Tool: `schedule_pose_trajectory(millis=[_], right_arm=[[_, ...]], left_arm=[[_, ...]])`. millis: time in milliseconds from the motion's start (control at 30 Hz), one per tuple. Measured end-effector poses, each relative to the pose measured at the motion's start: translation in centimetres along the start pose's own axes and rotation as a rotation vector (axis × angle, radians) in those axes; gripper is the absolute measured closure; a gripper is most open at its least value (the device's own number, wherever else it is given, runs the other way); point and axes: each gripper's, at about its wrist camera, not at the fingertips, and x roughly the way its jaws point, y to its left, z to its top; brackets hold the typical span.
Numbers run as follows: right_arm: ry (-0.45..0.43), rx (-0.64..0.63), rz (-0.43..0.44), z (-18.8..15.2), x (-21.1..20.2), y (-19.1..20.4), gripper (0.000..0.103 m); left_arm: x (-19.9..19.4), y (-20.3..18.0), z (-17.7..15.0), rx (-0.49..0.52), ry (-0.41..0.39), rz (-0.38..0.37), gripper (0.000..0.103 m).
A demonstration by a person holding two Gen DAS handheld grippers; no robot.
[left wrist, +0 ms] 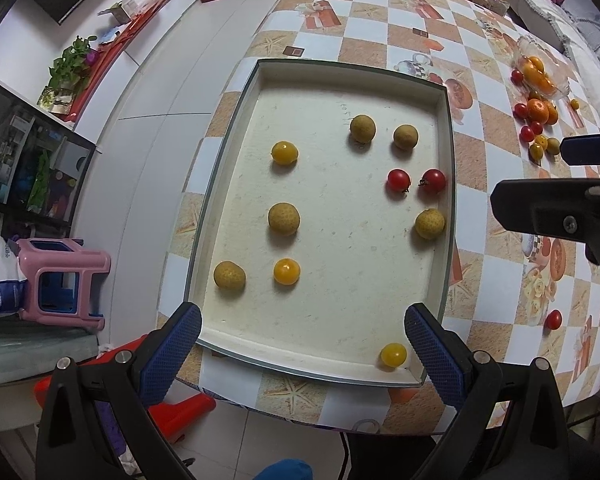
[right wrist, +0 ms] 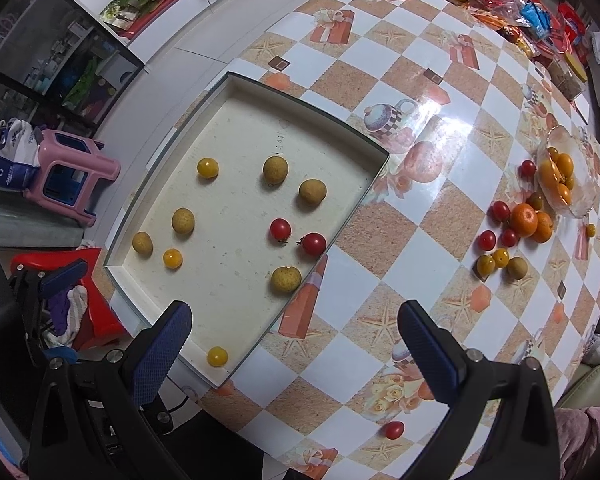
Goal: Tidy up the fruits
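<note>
Both grippers, left gripper (left wrist: 302, 340) and right gripper (right wrist: 294, 334), gape wide, empty. Shallow white rectangular tray (right wrist: 204, 104) on checkered worktop (right wrist: 420, 240) holds scattered round fruits. Lone red cherry tomato (right wrist: 394, 429) lies near the worktop edge; risk: a nudge rolls it off.

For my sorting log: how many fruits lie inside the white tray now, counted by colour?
In the white tray:
Brown-tan round fruits: 5
Yellow fruits: 3
Red tomatoes: 2
Total: 10

Checkered tablecloth (right wrist: 380, 216), pink stool (left wrist: 66, 280) on pale tiled floor (left wrist: 236, 436).
</note>
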Motion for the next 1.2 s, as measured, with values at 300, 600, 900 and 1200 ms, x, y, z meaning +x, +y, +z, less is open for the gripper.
schedule_pose_trajectory(millis=[300, 600, 900, 1200], right_arm=[[0.013, -0.001, -0.003, 0.2, 0.5, -0.2, 0.0], [0.016, -0.006, -0.006, 0.4, 0.7, -0.2, 0.0], [0.029, -0.029, -0.018, 0.7, 1.3, -0.2, 0.0], [0.038, -0.059, -0.023, 0.8, 2.0, 0.3, 0.0]], left_arm=[[0.3, -0.4, 0.1, 0.023, 0.005, 0.012, 0.001], [0.3, -0.8, 0.3, 0.034, 0.006, 0.011, 0.001], [0.7, -1.1, 0.4, 0.05, 0.02, 0.007, 0.001], [1.1, -1.3, 0.2, 0.059, 0.033, 0.012, 0.001]])
